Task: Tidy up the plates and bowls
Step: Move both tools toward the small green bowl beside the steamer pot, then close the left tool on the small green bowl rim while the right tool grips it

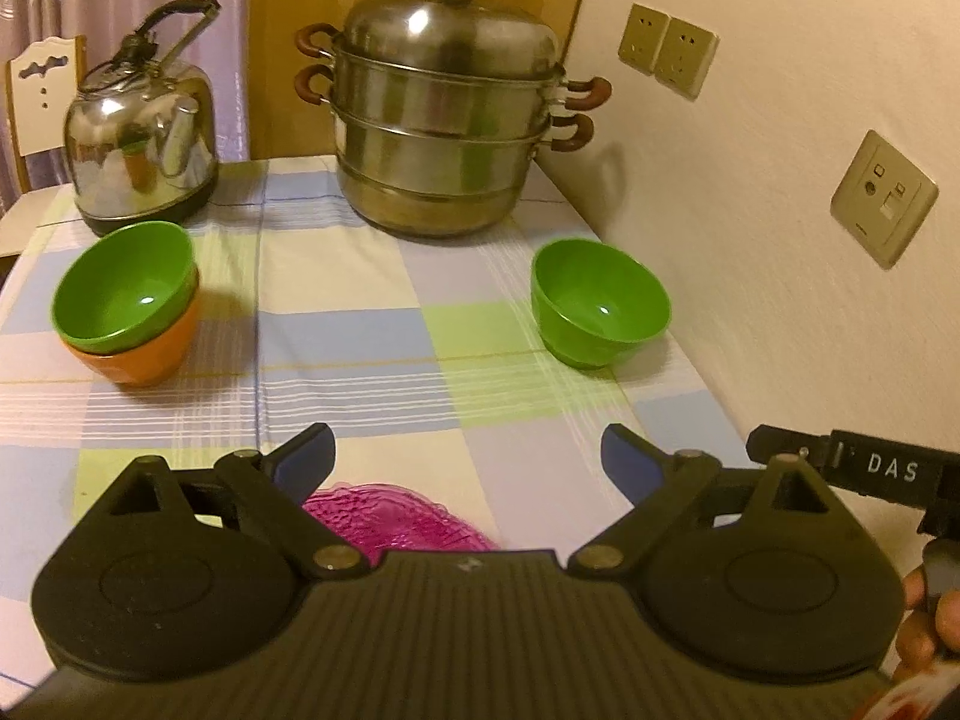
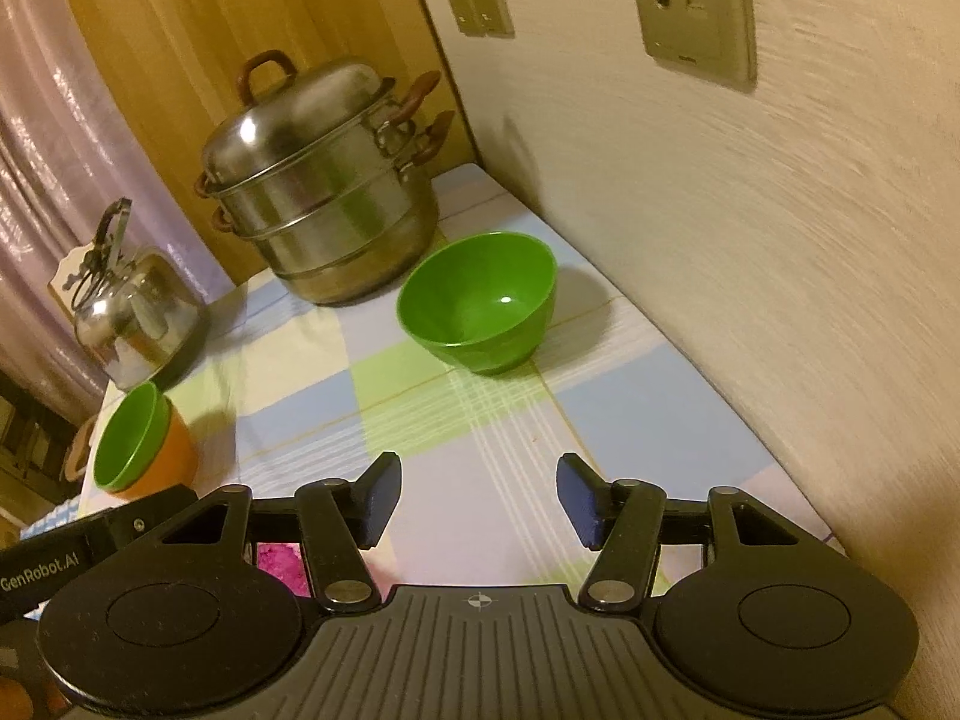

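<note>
The lone green bowl (image 2: pixel 480 300) is set far right on the tabletop (image 2: pixel 510 468), near the wall; it is judged light, stiff, slippery plastic, best taken at the rim. Both the left hand-held gripper (image 1: pixel 468 462) and right hand-held gripper (image 2: pixel 478 501) are held open, empty.

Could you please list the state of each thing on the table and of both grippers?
Steamer pot: lidded, upright.
Kettle: upright, lid on.
Lone green bowl: upright, empty, by the wall.
Stacked green bowl: nested in the orange bowl, tilted.
Pink plate: flat, partly hidden.
Left gripper: open, empty.
Right gripper: open, empty.
</note>
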